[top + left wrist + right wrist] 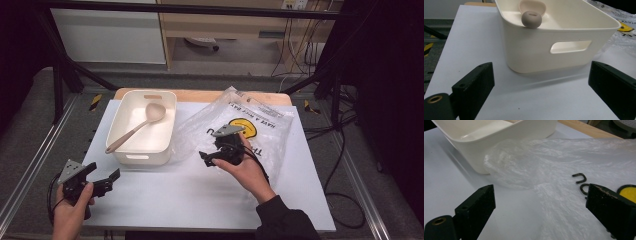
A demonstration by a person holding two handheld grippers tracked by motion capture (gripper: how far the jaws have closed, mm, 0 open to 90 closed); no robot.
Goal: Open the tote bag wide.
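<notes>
A cream plastic bin (131, 146) stands on the white table, holding a beige spoon (135, 128) whose handle end rests on the near rim (531, 19). A clear plastic bag (260, 125) with a yellow smiley print lies to the bin's right, its edge against the bin wall (511, 167). My left gripper (105, 181) is open near the table's front left, its jaws facing the bin's handle side (570, 46). My right gripper (212, 158) is open over the bag's near edge, nothing between its jaws.
The white table top (200, 195) has free room in front of the bin and bag. A wooden board edge (200, 95) shows behind them. Black frame bars and cables (340, 150) run along the right side, and metal rails flank the table.
</notes>
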